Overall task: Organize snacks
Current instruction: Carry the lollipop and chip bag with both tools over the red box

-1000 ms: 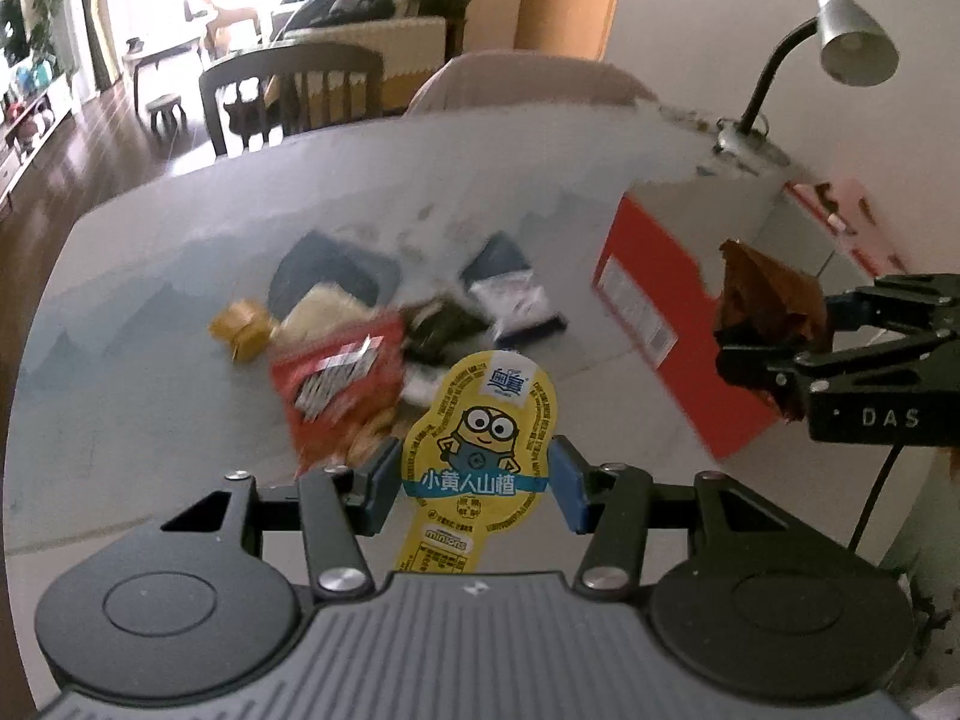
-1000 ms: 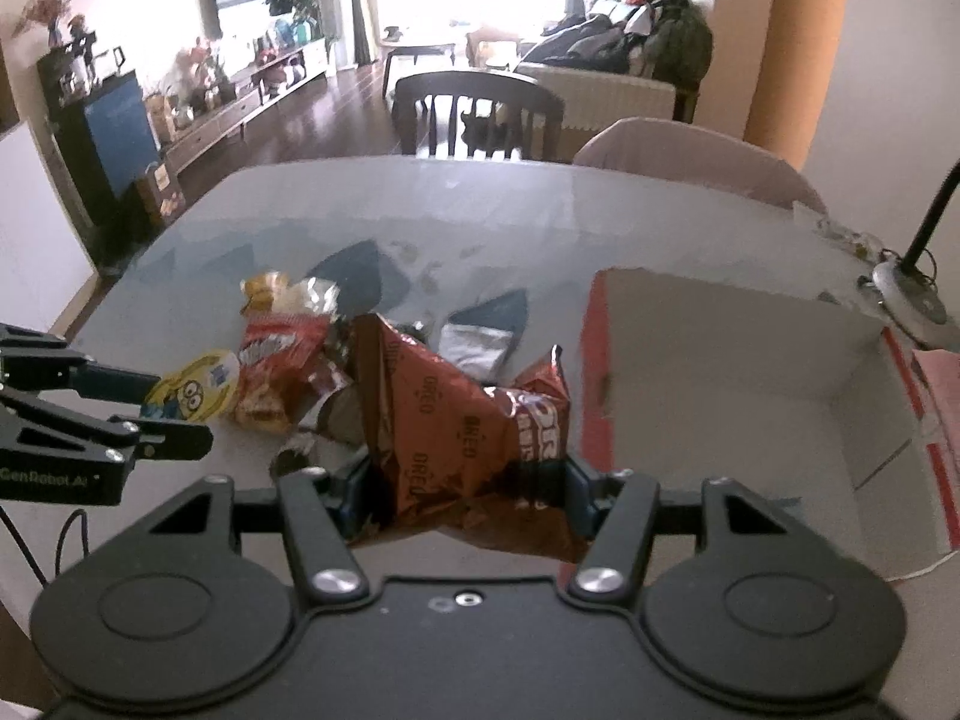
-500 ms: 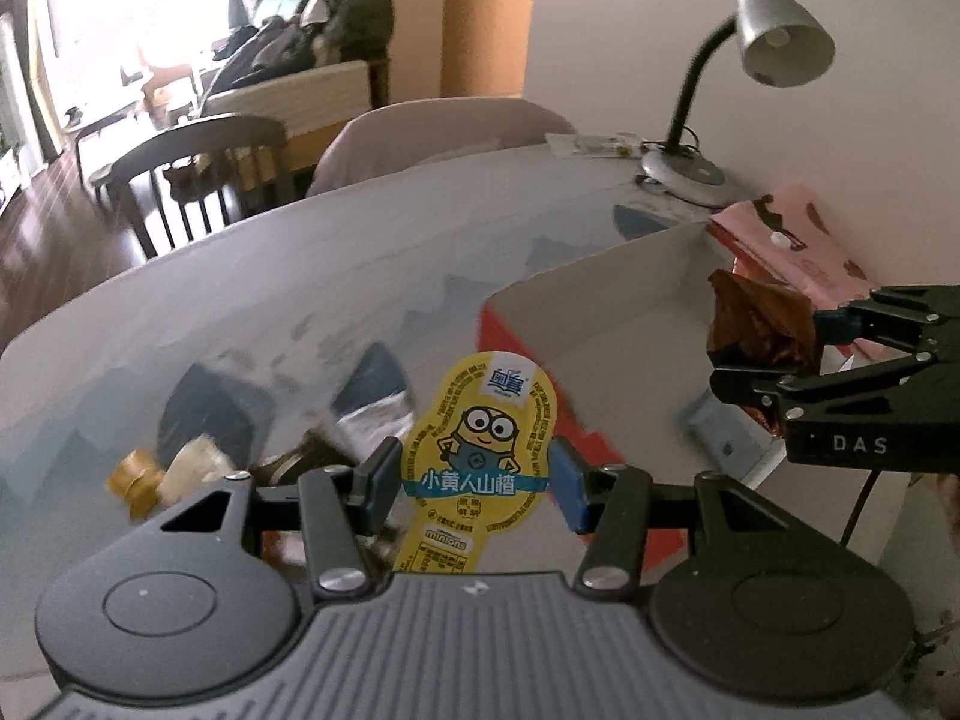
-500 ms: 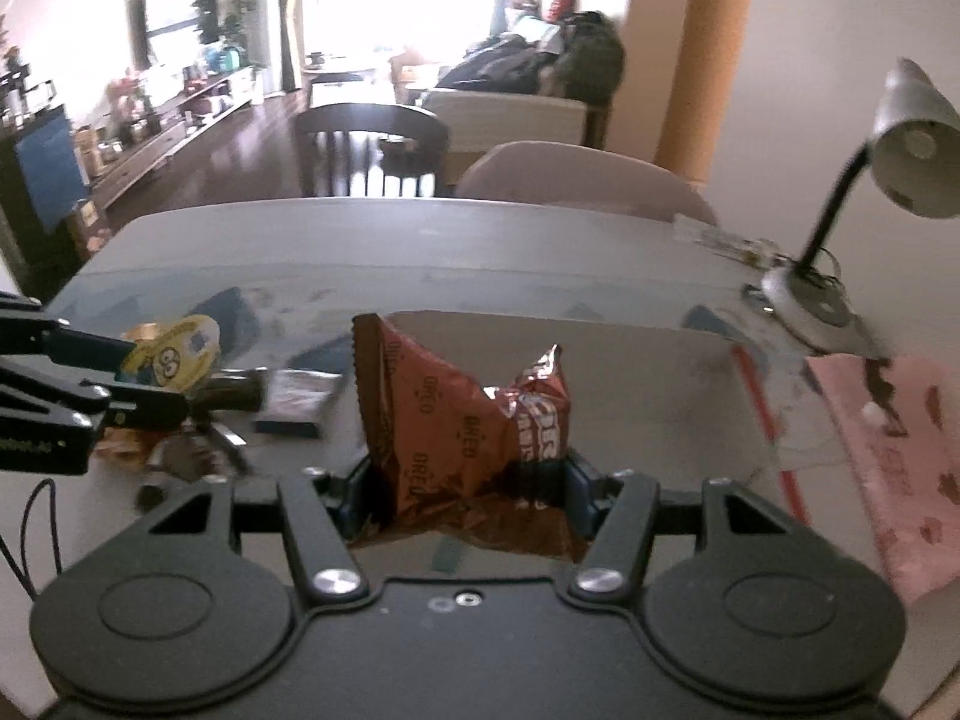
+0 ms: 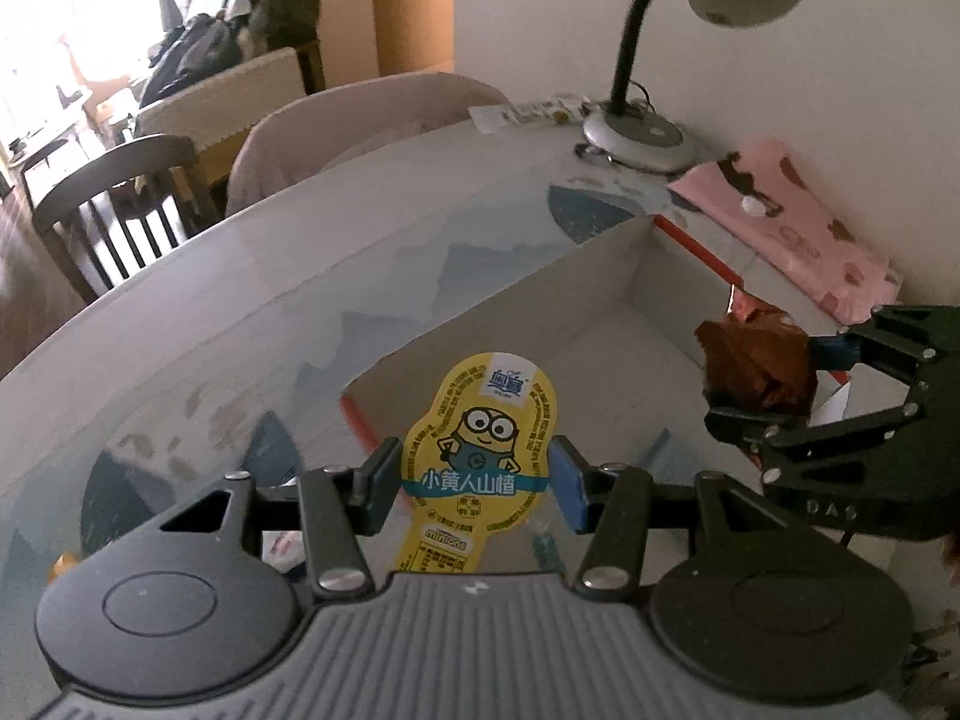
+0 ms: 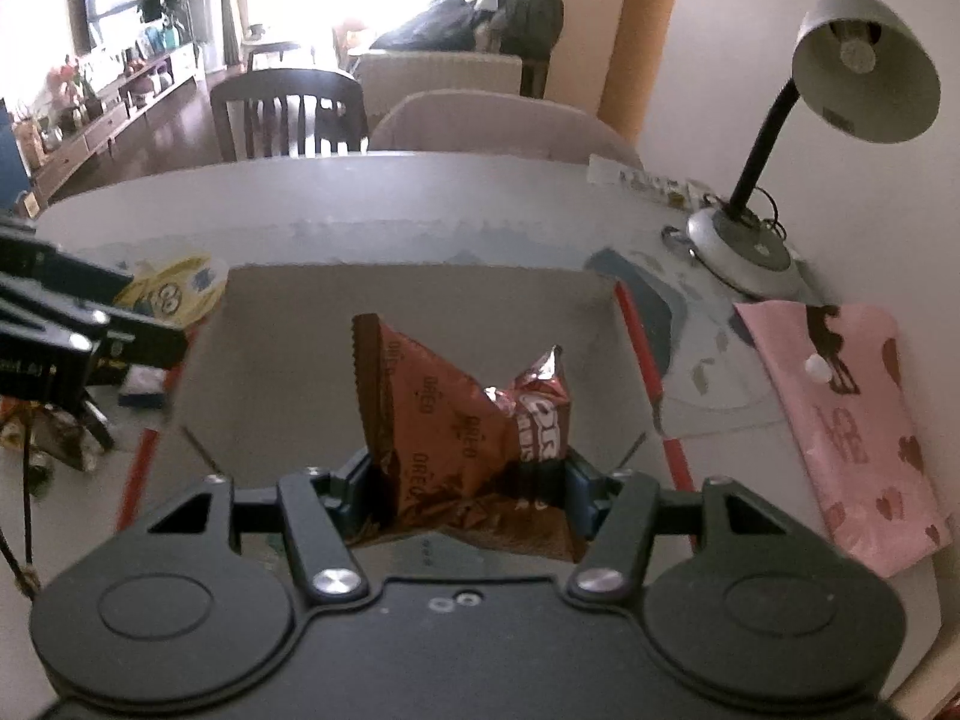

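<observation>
My left gripper [image 5: 474, 480] is shut on a yellow Minions snack packet [image 5: 483, 450] and holds it above the near left corner of the open red-sided cardboard box [image 5: 600, 324]. My right gripper [image 6: 462, 486] is shut on a brown Oreo bag [image 6: 462, 420] and holds it over the box's inside [image 6: 420, 300]. The Oreo bag [image 5: 756, 363] and right gripper [image 5: 840, 420] show at the right in the left wrist view. The Minions packet [image 6: 174, 294] and left gripper [image 6: 66, 324] show at the left in the right wrist view.
Several loose snack packets [image 6: 60, 432] lie on the table left of the box. A desk lamp [image 6: 750, 240] stands at the back right by the wall. A pink patterned pouch [image 6: 852, 420] lies right of the box. Chairs [image 6: 288, 114] stand beyond the table's far edge.
Both grippers moved right from the snack pile to the box, each carrying its packet. The Oreo bag now hangs over the box's inside, the Minions packet at its left corner.
</observation>
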Demonstrator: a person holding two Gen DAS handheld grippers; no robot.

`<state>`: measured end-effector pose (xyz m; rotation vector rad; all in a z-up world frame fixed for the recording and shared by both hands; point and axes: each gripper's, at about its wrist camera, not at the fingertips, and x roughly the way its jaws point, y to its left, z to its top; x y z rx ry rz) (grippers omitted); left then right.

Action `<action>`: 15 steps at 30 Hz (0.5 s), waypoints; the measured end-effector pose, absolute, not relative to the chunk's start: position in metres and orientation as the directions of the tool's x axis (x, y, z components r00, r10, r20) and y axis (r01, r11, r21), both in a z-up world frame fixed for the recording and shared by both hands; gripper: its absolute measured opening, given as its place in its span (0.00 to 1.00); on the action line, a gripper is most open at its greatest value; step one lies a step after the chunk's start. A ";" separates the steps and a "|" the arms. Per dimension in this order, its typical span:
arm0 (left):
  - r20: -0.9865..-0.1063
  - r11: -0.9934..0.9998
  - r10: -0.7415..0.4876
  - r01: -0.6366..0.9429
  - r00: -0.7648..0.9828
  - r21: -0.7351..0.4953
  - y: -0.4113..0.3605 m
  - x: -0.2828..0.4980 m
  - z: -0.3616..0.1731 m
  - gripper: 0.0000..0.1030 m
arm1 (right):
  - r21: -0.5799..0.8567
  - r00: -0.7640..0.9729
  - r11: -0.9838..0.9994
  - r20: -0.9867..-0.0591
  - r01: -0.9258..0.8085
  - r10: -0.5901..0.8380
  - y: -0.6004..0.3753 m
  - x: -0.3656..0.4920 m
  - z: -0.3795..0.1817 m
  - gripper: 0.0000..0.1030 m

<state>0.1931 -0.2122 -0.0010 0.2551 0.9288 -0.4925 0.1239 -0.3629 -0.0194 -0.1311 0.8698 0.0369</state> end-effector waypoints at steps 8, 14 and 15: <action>-0.852 0.836 -0.263 0.547 0.452 0.032 -0.250 0.213 -0.025 0.50 | -0.114 0.584 0.986 -0.812 -0.123 -0.021 -0.370 0.141 -0.045 0.58; -0.886 0.822 -0.246 0.569 0.392 0.024 -0.264 0.222 -0.044 0.50 | -0.126 0.536 0.983 -0.844 -0.137 -0.034 -0.369 0.151 -0.065 0.58; -0.892 0.821 -0.249 0.571 0.376 0.011 -0.263 0.224 -0.047 0.50 | -0.132 0.528 0.981 -0.848 -0.140 -0.039 -0.368 0.152 -0.067 0.58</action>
